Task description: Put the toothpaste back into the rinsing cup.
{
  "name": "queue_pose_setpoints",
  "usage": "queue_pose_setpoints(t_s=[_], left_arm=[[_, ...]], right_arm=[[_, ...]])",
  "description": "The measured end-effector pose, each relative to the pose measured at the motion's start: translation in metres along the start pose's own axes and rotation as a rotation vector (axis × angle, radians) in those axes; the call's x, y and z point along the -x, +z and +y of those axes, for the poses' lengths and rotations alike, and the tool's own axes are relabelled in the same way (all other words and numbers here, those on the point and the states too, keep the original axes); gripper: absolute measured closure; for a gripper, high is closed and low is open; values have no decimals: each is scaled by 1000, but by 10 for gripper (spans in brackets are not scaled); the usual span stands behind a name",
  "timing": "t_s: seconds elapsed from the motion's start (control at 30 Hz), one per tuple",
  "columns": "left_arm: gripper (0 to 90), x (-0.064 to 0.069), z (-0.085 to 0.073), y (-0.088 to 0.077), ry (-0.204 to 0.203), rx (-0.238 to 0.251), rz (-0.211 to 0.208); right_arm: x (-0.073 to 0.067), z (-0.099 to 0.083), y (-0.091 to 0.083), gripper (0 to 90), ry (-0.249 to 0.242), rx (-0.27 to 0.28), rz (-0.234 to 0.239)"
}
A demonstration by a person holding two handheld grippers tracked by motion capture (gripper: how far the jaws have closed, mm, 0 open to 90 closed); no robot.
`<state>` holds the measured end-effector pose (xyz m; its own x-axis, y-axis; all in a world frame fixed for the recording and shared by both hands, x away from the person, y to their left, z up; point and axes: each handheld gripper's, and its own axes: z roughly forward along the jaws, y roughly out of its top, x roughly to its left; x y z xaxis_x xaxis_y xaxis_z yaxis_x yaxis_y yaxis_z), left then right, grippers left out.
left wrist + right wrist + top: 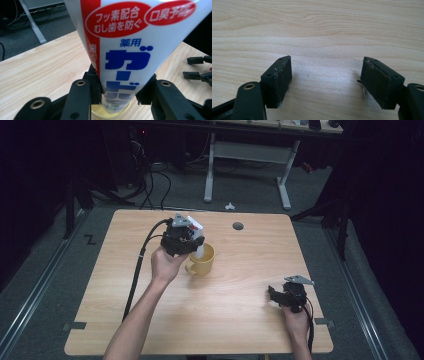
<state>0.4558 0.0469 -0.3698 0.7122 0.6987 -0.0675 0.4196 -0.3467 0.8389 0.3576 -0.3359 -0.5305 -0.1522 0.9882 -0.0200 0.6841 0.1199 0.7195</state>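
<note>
A white toothpaste tube with red and blue print stands upright between the jaws of my left gripper, which is shut on it. Its lower end dips into a yellow mug near the table's middle; the mug's pale inside shows below the tube. In the high view the left gripper sits just left of the mug, with the tube leaning out of it. My right gripper hangs open over bare wood. It rests at the table's right front.
The wooden table has a round cable hole at the back. A black cable trails from the left gripper over the left side. Beyond the table stand a white desk frame and floor cables.
</note>
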Motion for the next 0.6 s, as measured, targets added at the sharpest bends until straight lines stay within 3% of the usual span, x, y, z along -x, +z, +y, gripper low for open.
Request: queue_pose_setpoints(t_s=[0.6], left_arm=[[635, 0, -5, 17, 11, -3, 6]], right_arm=[[0, 0, 0, 254, 0, 0, 0]])
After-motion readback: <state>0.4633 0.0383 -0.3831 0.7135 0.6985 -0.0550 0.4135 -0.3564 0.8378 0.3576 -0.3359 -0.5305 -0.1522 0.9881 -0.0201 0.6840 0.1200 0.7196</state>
